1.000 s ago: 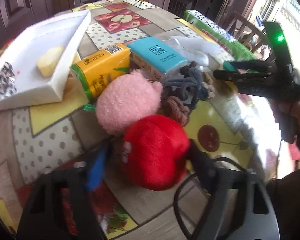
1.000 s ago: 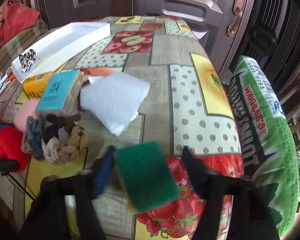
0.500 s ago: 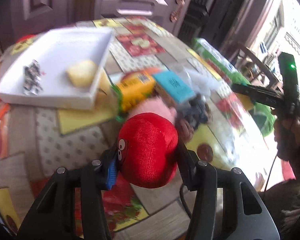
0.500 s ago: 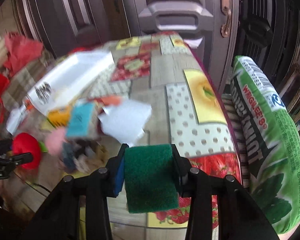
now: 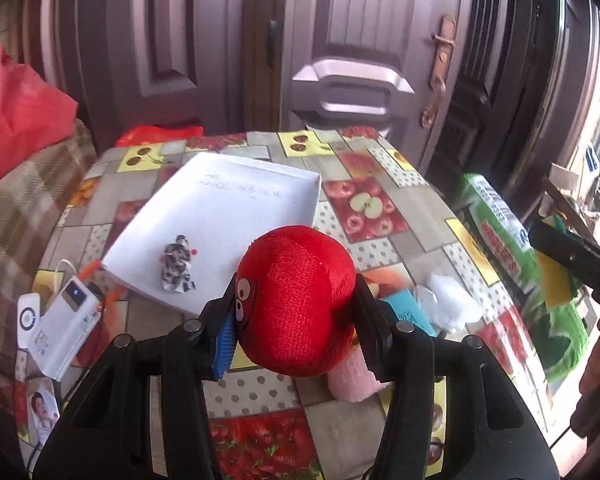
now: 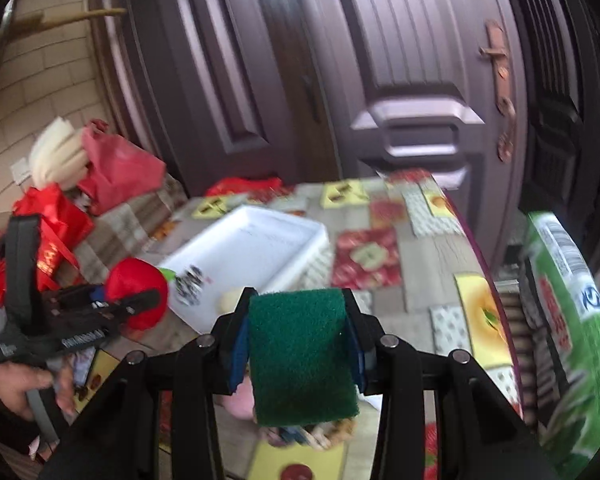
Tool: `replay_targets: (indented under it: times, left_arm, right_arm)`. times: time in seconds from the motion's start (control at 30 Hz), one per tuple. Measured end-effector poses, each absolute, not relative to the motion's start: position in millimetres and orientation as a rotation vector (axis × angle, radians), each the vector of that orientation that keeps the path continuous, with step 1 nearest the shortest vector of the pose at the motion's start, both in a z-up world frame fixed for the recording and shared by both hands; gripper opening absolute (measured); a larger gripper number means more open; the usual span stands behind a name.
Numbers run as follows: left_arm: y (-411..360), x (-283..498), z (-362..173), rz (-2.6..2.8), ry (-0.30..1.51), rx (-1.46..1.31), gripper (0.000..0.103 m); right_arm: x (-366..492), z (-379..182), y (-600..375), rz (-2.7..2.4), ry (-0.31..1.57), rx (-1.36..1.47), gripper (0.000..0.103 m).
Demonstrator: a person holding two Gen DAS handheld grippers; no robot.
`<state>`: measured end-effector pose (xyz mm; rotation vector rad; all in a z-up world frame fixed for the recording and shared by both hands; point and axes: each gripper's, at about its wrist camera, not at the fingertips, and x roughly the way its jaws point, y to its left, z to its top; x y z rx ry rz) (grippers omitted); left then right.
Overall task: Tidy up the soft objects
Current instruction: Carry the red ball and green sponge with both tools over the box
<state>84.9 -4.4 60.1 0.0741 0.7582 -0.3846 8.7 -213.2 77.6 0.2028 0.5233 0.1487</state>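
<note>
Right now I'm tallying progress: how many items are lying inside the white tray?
2: a black-and-white patterned scrap near the white tray's near-left part, and a pale yellow piece at its near edge; the held toys may hide more.

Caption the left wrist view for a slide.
Left gripper clamps a red plush toy above the fruit-print table, white tray behind it.

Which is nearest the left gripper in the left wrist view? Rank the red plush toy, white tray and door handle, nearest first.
1. Red plush toy, between the left gripper's fingers.
2. White tray, on the table behind it.
3. Door handle, upper right, beyond the table.
</note>
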Motion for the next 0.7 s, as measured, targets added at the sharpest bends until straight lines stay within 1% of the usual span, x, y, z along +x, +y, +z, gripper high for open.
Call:
replay_targets:
  times: [0.1,0.33,0.7]
  left_arm:
    - [-1,81,59,-0.374,0.761,0.074,0.05]
    - [-2,76,53,-0.37,0.772,0.072,0.05]
    - [3,77,50,-0.351,0.775,0.056,0.05]
  right_arm:
    - [10,79,-202,0.174,0.516,0.209,0.04]
    - [14,67,-188,0.209,0.565,0.206,0.04]
    - [16,64,-189,0.21,0.583,0.2,0.04]
